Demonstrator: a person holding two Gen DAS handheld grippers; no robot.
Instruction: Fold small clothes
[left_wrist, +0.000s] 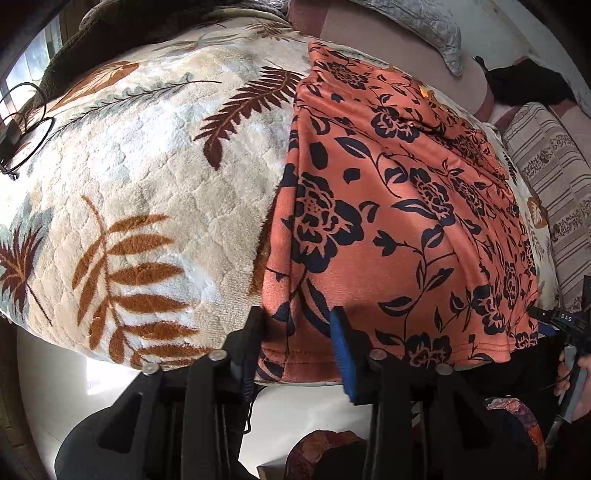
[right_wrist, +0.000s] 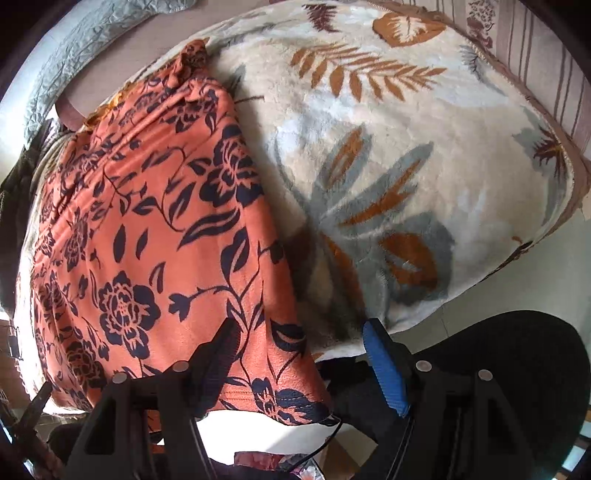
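Observation:
An orange garment with dark blue flowers lies spread flat on a cream fleece blanket with leaf prints. My left gripper is at the garment's near left corner, and its black finger and blue pad pinch the hem fabric between them. In the right wrist view the same garment fills the left half. My right gripper stands open over the near right corner. Its black finger is above the cloth, and the blue pad is off the edge, over the blanket. The right gripper also shows at the left wrist view's right edge.
The blanket's near edge drops to a pale floor. A grey pillow lies at the far side, and a striped cover lies to the right. Black cable loops rest on the blanket's far left. A hand holds the right tool.

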